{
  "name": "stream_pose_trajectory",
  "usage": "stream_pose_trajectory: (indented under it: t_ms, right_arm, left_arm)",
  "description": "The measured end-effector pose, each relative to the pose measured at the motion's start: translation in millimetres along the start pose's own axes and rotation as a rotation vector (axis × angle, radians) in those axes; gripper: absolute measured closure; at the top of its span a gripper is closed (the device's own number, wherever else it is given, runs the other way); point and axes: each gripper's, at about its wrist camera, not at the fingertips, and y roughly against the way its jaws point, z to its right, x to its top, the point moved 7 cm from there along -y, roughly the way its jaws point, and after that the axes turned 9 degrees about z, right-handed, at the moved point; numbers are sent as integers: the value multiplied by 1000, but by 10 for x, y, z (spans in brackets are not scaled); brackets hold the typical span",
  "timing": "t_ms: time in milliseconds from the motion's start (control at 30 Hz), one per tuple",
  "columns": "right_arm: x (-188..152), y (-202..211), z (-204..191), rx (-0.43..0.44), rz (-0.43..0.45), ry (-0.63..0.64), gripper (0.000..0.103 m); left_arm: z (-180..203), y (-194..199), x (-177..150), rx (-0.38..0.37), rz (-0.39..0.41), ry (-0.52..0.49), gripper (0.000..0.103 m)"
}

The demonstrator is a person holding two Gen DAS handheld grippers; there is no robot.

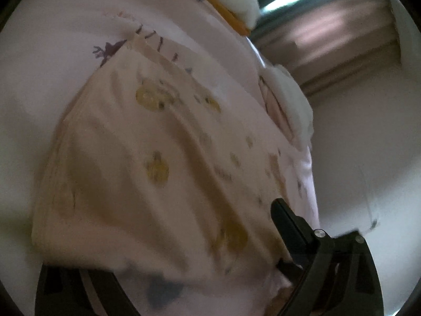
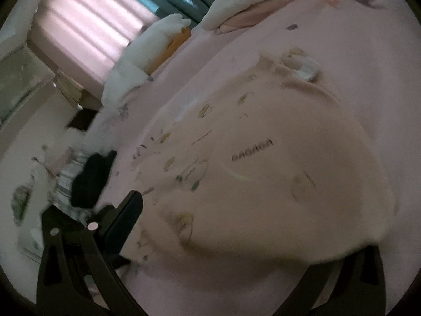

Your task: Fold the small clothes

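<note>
A small cream garment with yellow prints (image 1: 158, 163) lies on a pink bedsheet (image 1: 52, 65). It also shows in the right wrist view (image 2: 263, 171), with dark lettering on it. My left gripper (image 1: 184, 258) is at its near edge; cloth drapes over the left finger, and the right finger (image 1: 286, 223) rests against it. My right gripper (image 2: 250, 237) is at the garment's near edge too; its left finger (image 2: 126, 221) shows, and cloth covers the right one. Both views are blurred. Whether either pair of jaws pinches cloth is hidden.
White and orange folded items (image 1: 231, 2) and a white and pink one (image 1: 286, 105) lie at the bed's far edge. A dark piece and striped cloth (image 2: 89, 179) lie left of the right gripper. A curtained window (image 2: 86, 31) is behind.
</note>
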Motion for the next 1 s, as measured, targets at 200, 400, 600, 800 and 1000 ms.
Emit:
stream_pose_trajectory:
  t_ms: [200, 400, 600, 800, 1000]
  right_arm:
    - [183, -246, 64, -64, 43, 22, 15]
    - [262, -223, 420, -72, 96, -149, 82]
    - [249, -171, 394, -66, 90, -130, 86]
    - [198, 73, 369, 25, 66, -178, 90]
    - [-147, 601, 262, 114, 24, -188, 90]
  left_arm:
    - [-8, -200, 104, 175, 146, -89, 34]
    - [-149, -113, 115, 195, 196, -56, 63]
    - [-277, -22, 117, 153, 181, 4, 81]
    - [-171, 308, 82, 98, 180, 18, 95]
    - [-7, 892, -231, 61, 206, -65, 95]
